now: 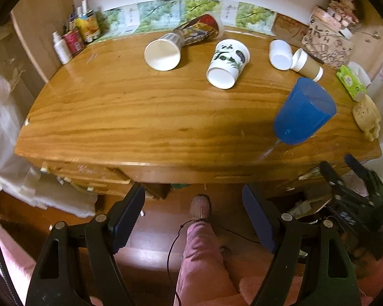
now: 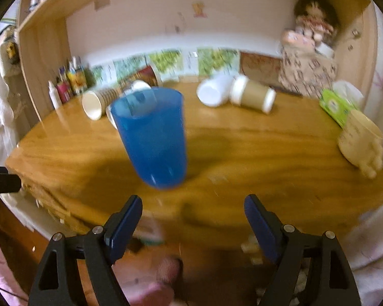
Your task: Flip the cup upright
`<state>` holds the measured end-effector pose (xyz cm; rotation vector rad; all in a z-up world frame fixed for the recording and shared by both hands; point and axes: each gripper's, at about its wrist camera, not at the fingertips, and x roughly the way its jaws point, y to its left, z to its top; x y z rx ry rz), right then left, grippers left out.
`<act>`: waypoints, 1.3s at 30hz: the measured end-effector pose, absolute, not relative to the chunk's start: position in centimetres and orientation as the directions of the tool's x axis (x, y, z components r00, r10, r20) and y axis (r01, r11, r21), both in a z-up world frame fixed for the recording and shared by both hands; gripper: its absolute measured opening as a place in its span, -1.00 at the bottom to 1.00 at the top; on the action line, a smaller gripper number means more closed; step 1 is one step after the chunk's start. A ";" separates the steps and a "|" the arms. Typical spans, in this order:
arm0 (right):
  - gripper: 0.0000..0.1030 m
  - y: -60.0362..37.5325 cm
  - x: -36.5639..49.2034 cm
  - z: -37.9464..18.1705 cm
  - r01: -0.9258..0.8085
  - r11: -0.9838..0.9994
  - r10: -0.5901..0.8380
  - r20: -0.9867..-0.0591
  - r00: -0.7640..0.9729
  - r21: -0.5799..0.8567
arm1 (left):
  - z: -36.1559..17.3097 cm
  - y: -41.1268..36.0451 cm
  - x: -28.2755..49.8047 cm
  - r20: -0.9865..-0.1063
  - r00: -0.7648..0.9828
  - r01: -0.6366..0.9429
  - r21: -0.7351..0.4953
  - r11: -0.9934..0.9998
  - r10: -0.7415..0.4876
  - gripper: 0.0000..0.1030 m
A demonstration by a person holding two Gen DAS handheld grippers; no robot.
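Cup [image 2: 153,137] blue, mouth up on desk [image 2: 242,153] | right gripper [image 2: 192,219] jaws spread, empty | left gripper [image 1: 194,211] jaws spread, empty

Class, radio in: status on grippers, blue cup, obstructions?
Both grippers open, empty. Blue cup upright on table, near front edge. Other cups lying farther back, clear of it.

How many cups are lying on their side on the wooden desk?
5, none visibly hidden: a plain white paper cup back left, a red printed cup behind it, a panda-print cup mid-desk, a white cup and a brown lidded cup back right.
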<state>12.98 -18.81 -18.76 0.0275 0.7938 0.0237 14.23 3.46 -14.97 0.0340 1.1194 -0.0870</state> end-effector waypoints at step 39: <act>1.00 -17.4 0.4 -1.8 0.016 0.990 0.090 -0.710 0.699 0.142 | -1.5 1.8 2.5 -0.667 0.744 -0.087 -0.049 0.995 0.032 0.99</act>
